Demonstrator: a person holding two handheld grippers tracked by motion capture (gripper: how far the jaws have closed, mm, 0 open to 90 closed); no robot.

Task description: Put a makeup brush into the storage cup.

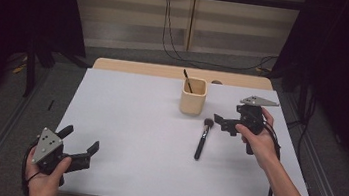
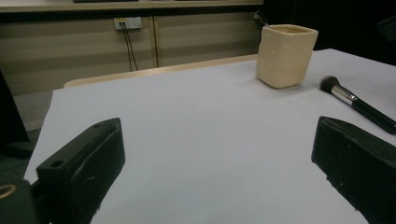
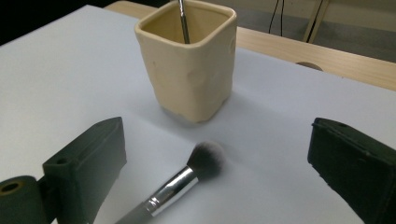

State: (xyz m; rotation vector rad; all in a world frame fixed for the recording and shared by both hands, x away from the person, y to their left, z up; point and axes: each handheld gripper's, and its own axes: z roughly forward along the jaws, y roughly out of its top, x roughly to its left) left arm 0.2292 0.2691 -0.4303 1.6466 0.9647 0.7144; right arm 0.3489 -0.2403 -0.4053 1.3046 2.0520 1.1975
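Since the makeup brush [image 1: 202, 139] lies flat on the white table cover [image 1: 132, 138], just near-right of the cream cup [image 1: 193, 96], the right gripper [image 1: 223, 123] is positioned immediately to its right, jaws spread and empty, pointed left toward the bristle end. Per the right gripper view, the brush head [image 3: 207, 159] sits between the two black jaws but is not touched by either; ferrule and handle run toward the near-left corner of that view. This approach likely suits a pick at the ferrule/upper handle, i.e. a rigid section, not the soft bristles. Brush orientation on the table: bristles far, handle near, slightly angled. The cup stands upright at the far centre of the cover and already holds a thin dark tool [image 1: 187, 80] leaning to its far-left corner, w/ free room beside it; judged destination for the brush. The left gripper [image 1: 79, 148] is parked at the near-left corner, well apart from the work, jaws released, nothing between them; its view looks across bare cover to the cup [image 2: 285, 55] and brush [image 2: 357, 103]. Judged role: standby, kept clear of the right arm's path. Caution: brush is round-handled, may roll if nudged by one jaw first; the cup looks light, may tip on contact.
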